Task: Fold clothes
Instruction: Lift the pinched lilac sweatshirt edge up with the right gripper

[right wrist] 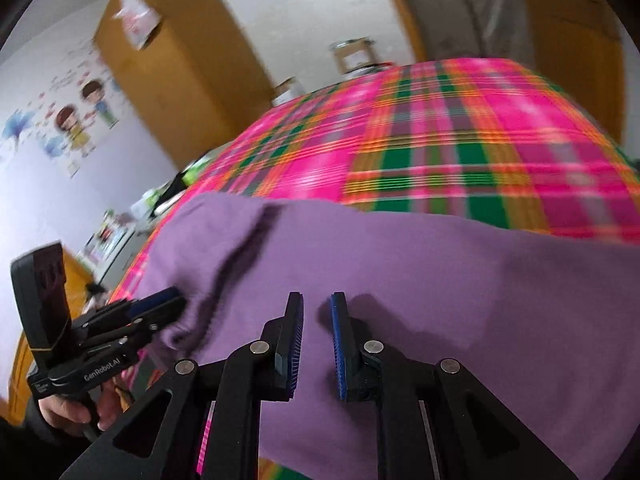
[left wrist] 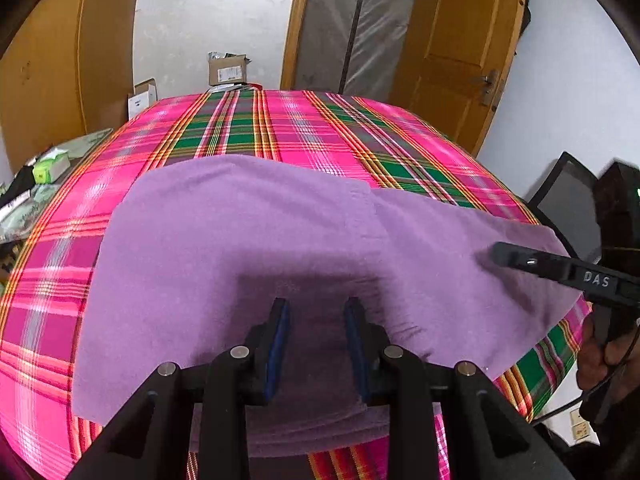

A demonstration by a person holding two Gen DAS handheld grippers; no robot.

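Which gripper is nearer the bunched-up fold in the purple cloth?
Left. The left gripper sits right at the bunched fold on the purple cloth, apparently touching it. The right gripper hovers open over flatter cloth, off to one side of the fold.

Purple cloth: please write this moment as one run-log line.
purple cloth flat on plaid cover | left gripper open | right gripper open

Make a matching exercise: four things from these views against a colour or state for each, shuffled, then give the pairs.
Things:
1. purple garment
2. plaid sheet
3. left gripper
4. wooden door

Descriptions:
A. pink and green checks
B. open, empty, above the cloth
C. brown, with a metal handle
D. spread flat over the bed

Pairs: 1-D, 2-A, 3-B, 4-C
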